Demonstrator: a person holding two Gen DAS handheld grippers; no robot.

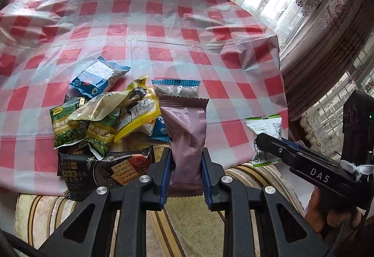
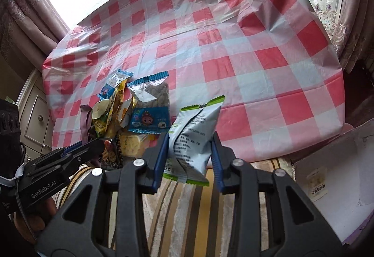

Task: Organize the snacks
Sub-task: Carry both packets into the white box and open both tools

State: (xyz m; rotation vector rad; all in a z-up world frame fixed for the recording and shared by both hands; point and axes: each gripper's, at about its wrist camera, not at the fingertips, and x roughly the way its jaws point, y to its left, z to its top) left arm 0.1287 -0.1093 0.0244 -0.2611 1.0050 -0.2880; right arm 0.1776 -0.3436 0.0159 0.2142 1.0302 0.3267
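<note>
Both packs are held off the desk: left tongs clamped on mauve pack, right tongs on green-white pack. Grips are low on crinkly film, so packs may slip or flop during carry. Pile sits at desk edge and could be knocked off.

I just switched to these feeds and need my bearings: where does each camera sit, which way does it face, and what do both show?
Left wrist: on the left gripper, looking down its fingers at the checked tablecloth; it grips a mauve packet; right gripper alongside.
Right wrist: on the right gripper, same direction, gripping a white-and-green packet; left gripper alongside.
Shared: the snack pile, tablecloth, striped cushion.
</note>
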